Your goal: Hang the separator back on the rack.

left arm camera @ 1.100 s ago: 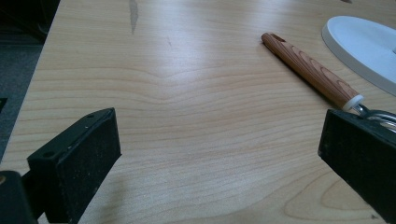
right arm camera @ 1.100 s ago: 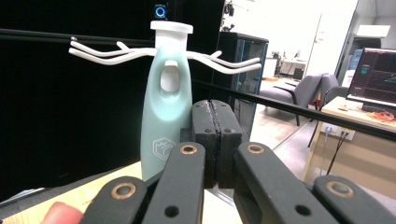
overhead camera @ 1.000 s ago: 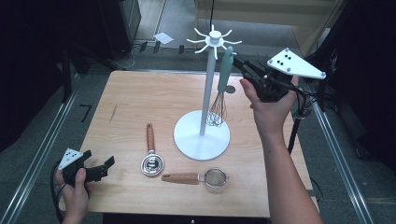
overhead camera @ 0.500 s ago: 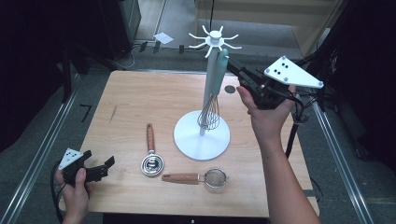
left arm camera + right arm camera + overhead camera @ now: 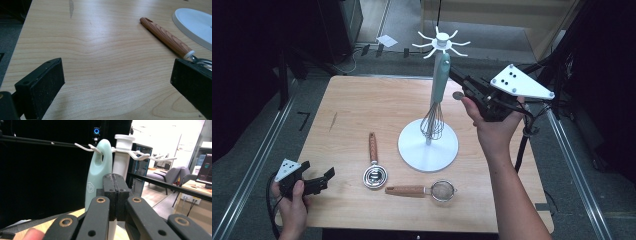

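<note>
A whisk with a mint-green handle (image 5: 442,75) hangs upright from a hook of the white rack stand (image 5: 428,147) in the middle of the table. My right gripper (image 5: 456,76) hovers just right of that handle, shut with nothing between its jaws. In the right gripper view the closed jaws (image 5: 115,180) sit in front of the whisk handle (image 5: 96,177) and the stand's post (image 5: 123,152). My left gripper (image 5: 318,170) rests open at the table's front left corner. Its jaws (image 5: 117,77) stand wide over bare wood.
A wooden-handled metal scoop (image 5: 373,162) and a small wooden-handled strainer (image 5: 432,190) lie in front of the stand's base. The scoop's handle (image 5: 166,37) and the base's rim (image 5: 195,23) show ahead of the left gripper. A small round disc (image 5: 458,95) lies near the right hand.
The whisk has swung from a tilt to hanging straight down from the hook. My right gripper has drawn back slightly to the right. The left gripper has stayed put.
</note>
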A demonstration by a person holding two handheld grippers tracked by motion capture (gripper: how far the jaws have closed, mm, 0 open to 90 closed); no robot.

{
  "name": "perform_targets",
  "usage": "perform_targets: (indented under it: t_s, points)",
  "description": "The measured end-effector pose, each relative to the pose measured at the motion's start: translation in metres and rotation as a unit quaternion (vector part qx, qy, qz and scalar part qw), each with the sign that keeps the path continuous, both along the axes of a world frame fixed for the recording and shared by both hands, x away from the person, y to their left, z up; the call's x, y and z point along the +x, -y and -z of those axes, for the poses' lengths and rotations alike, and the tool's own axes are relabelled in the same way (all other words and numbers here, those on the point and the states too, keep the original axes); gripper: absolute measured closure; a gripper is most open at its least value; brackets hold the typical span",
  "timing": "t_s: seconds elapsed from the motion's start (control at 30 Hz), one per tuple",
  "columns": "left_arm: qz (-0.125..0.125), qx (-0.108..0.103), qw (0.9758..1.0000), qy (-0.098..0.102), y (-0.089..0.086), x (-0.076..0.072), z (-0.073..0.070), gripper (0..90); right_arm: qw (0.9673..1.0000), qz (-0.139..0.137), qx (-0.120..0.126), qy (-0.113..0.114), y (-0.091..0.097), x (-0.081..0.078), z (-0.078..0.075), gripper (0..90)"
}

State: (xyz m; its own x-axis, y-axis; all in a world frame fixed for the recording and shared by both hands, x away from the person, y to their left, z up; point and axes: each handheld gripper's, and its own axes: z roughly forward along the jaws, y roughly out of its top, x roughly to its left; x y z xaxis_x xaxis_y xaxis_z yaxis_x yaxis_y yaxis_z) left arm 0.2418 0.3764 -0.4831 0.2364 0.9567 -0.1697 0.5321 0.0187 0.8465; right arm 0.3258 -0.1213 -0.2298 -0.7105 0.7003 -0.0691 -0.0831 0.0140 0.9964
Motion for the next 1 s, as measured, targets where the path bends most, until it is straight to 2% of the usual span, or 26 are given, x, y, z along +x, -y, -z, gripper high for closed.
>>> perform_targets:
  t_s: [0.23,0.4,0.6,0.8,1.0]
  points:
    - [0.001,-0.001,1.0000,0.000,0.000,0.000,0.000,0.0,1.0000,0.002,-0.002,0.004,-0.003,-0.002,0.001,90.0]
    - [0.001,-0.001,1.0000,0.001,0.000,0.000,0.000,0.0,0.9999,0.010,-0.008,0.001,0.002,-0.003,0.009,88.5]
    - [0.001,0.001,1.0000,0.000,0.000,0.000,0.000,0.0,0.9994,0.027,-0.005,-0.022,0.016,-0.002,0.027,85.1]
    - [0.000,0.002,1.0000,0.000,0.001,0.000,0.000,0.0,0.9979,0.049,-0.021,-0.036,0.029,-0.003,0.045,77.5]
    - [0.000,0.002,1.0000,0.000,0.000,0.000,0.000,0.0,0.9946,0.079,-0.040,-0.055,0.041,-0.004,0.069,68.4]
